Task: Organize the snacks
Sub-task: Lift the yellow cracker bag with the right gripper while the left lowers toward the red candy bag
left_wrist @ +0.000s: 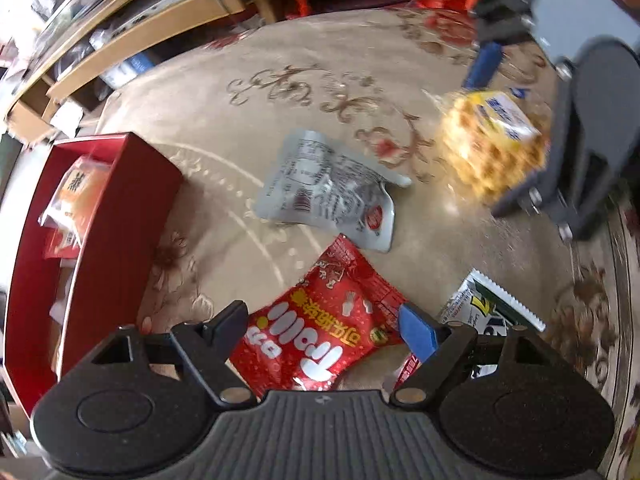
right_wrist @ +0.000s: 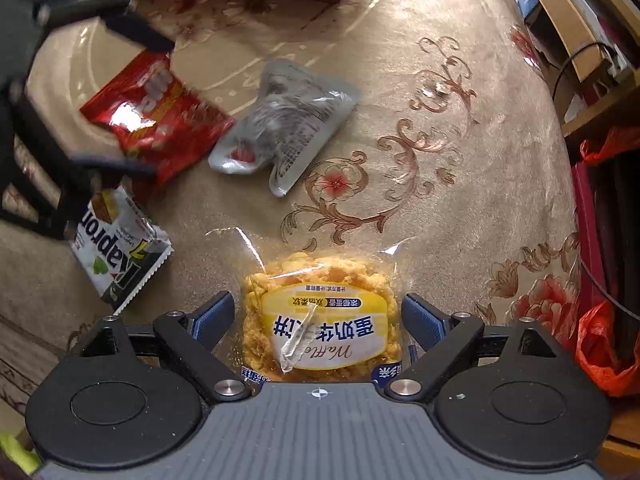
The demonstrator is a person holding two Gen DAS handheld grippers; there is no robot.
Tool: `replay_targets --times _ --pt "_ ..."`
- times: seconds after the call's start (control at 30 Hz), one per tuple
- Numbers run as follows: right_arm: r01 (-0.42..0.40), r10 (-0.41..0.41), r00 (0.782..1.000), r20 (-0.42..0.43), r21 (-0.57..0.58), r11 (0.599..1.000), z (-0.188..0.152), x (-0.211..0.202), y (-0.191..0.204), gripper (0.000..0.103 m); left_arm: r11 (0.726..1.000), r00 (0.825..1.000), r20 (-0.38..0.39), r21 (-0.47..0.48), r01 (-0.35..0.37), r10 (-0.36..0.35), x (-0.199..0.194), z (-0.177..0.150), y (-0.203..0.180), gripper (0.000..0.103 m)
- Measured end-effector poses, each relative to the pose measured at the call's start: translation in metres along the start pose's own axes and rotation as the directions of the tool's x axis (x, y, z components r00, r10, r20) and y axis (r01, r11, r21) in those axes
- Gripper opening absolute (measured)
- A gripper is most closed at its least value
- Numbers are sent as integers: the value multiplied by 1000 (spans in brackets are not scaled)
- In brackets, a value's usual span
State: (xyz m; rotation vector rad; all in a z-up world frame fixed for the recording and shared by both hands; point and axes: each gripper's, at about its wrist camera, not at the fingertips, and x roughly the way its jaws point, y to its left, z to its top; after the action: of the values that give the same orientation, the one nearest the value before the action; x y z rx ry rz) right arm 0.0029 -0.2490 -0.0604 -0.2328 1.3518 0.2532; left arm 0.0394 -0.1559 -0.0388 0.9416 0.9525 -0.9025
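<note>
The waffle pack [right_wrist: 320,320] lies on the surface [right_wrist: 440,160] between the right gripper's [right_wrist: 320,320] wide-spread fingers, its pads clear of the wrapper; "Waffle" is partly hidden under a strip of tape. The left gripper [left_wrist: 324,328] hangs wide open over the red gummy bag [left_wrist: 320,320], which reads "Trolli". Just right of it, a white wafer packet [right_wrist: 120,256] reads "Kaprot", its end cut off. Ahead lies a silver pouch [left_wrist: 328,188], print too small to read. Far left stands a red box [left_wrist: 100,240], contents blurred.

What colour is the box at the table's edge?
Deep red box, seen best from the left wrist camera.
</note>
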Motion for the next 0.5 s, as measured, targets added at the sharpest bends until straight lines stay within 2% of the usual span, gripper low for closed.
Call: replay_targets --times 0.13,0.3,0.43,0.5 --pt "-2 2 1000 11 13 1000 0 -4 -4 87 988 1000 -6 -151 21 -22 1 -7 8 82" --pt "1 -1 1000 18 20 1000 -4 -9 -8 85 933 999 -42 -361 12 -29 0 -33 0 80" --pt "11 -11 1000 15 10 1000 -7 -9 -4 85 893 998 -53 -449 12 -40 -8 -60 -18 79" --pt "14 -14 1000 15 8 1000 -5 -9 -2 86 886 999 -45 -463 3 -26 -17 -62 -17 79"
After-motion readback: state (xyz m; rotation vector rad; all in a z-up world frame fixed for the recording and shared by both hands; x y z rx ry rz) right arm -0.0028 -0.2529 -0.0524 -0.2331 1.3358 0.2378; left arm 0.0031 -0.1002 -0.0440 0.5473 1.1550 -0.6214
